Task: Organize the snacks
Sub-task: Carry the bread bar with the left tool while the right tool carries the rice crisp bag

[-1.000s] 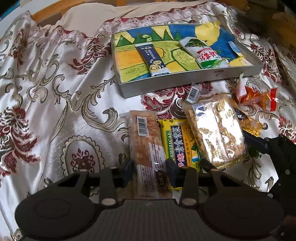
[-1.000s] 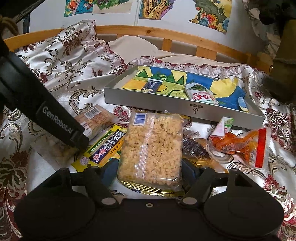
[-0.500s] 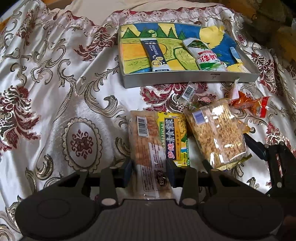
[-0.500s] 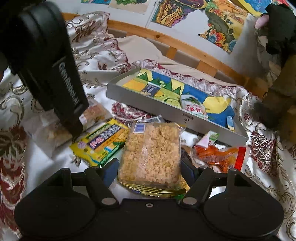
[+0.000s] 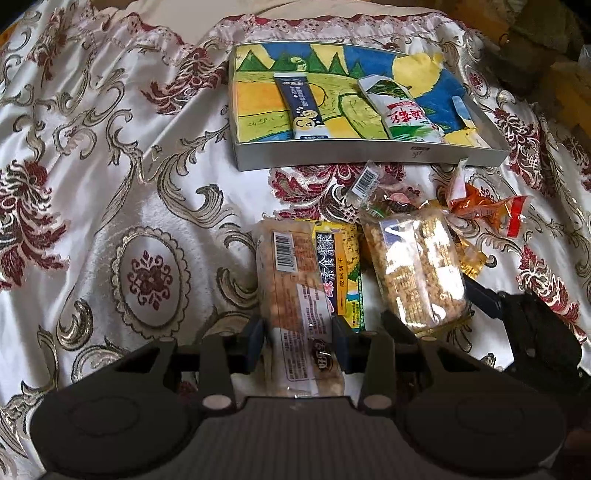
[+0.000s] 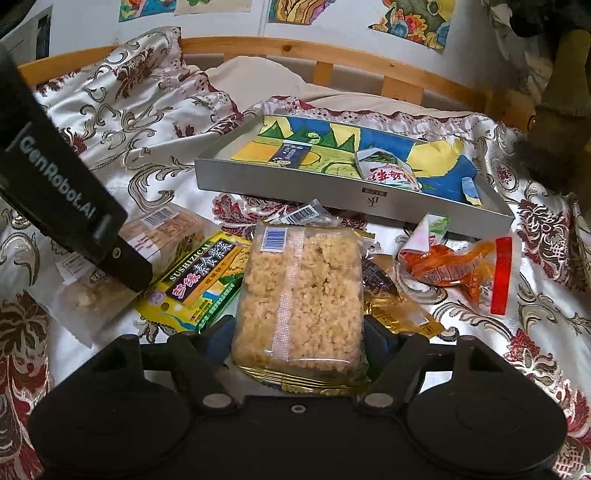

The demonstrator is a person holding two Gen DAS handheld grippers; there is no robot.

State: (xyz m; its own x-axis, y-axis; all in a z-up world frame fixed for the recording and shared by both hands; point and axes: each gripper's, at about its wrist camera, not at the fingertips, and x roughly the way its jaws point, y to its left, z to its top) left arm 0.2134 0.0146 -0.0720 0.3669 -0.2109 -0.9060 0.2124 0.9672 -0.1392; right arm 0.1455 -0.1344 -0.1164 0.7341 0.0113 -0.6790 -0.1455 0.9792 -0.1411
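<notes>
Bed covered by a glossy white bedspread (image 5: 110,155) with maroon and gold floral scrollwork, creased. Curved wooden bed rail (image 6: 332,59) with slats behind it. White wall (image 6: 332,26) above, hung with colourful drawings (image 6: 410,22). Lighting bright, daylight-like.

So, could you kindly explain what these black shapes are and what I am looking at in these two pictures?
No robot here: a person holds a hand-held gripper in each hand, each with a camera looking along its jaws. The black shapes at the bottom are those tools. The left gripper is shut on a long clear cracker pack. The right gripper is shut on a puffed rice cake pack. Both views show a patterned bedspread with loose snacks: a yellow biscuit pack and an orange packet. Behind sits a grey tray, lined with a colourful drawing, already holding a blue sachet and a white packet.
</notes>
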